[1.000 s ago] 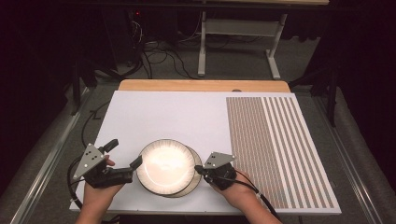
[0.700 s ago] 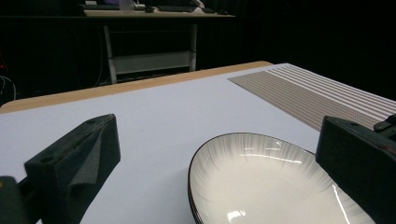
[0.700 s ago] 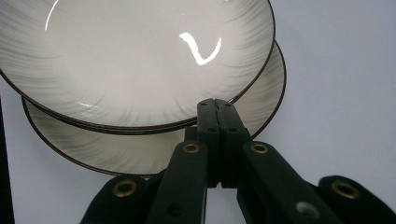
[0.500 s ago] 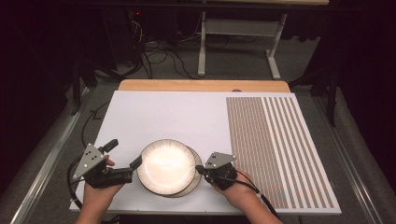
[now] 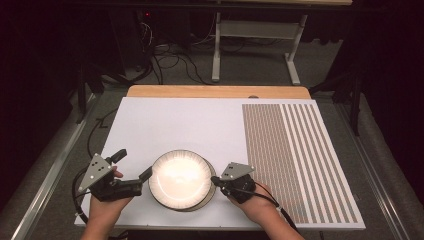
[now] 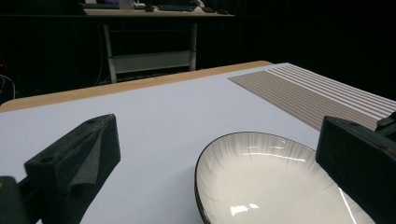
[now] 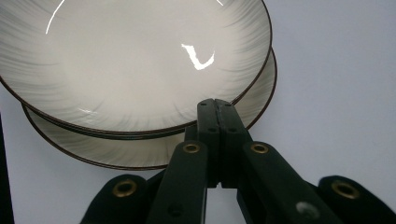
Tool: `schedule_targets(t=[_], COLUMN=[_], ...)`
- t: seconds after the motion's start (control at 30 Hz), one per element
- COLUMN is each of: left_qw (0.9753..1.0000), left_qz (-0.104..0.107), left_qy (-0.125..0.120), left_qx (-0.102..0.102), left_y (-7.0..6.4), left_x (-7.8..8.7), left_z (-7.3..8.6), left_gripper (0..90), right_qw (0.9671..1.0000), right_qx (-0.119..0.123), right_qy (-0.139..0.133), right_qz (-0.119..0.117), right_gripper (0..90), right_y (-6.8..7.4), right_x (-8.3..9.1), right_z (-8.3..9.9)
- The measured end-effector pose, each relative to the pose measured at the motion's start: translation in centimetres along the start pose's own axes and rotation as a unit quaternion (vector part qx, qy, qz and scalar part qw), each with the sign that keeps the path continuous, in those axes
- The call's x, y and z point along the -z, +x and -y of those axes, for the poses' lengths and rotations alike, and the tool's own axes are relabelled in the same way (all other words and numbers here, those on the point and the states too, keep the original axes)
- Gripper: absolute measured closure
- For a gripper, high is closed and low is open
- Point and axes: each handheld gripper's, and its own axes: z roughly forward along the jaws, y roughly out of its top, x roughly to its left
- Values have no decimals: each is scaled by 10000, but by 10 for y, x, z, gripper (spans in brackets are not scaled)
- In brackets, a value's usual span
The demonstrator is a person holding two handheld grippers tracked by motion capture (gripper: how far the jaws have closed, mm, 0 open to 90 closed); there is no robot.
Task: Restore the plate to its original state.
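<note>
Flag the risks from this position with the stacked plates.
1. The right gripper, fingers shut, is wedged at the rim between the top plate and the bottom plate; prying could slide the top plate off.
2. The left gripper is open at the opposite rim; closing could miss the thin edge or catch both plates.

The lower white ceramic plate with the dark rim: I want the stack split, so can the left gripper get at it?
Probably yes. The left gripper is open beside the stack, with bare white table around it; the upper plate overhangs the lower plate, though.
</note>
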Motion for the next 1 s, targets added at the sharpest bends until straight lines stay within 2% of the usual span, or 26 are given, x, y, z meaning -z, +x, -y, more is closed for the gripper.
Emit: schedule_targets(t=[0.4, 0.63, 0.7, 0.8, 0.9, 1.0], left_qw=[10000, 10000, 10000, 10000, 10000, 10000], left_qz=[22, 30, 29, 35, 37, 35], left_qy=[15, 23, 33, 43, 68, 70], left_qx=[-12, 4, 5, 14, 14, 27], left_y=[-2, -2, -2, -2, -1, -1], left_x=[-1, -2, -2, -3, -4, -4], left_z=[0, 1, 1, 2, 3, 4], left_gripper=[6, 6, 6, 6, 6, 6], right_qw=[9999, 9999, 9999, 9998, 9992, 9980], right_qx=[-92, -40, -90, -164, -278, -471], right_qy=[39, 37, 32, -46, -165, -316], right_qz=[119, 94, 92, 126, 218, 295], right_gripper=[900, 900, 900, 889, 839, 798], right_y=[-5, -7, -8, -13, -19, -26], right_x=[10, 10, 12, 21, 34, 48], right_z=[2, 5, 8, 12, 17, 23])
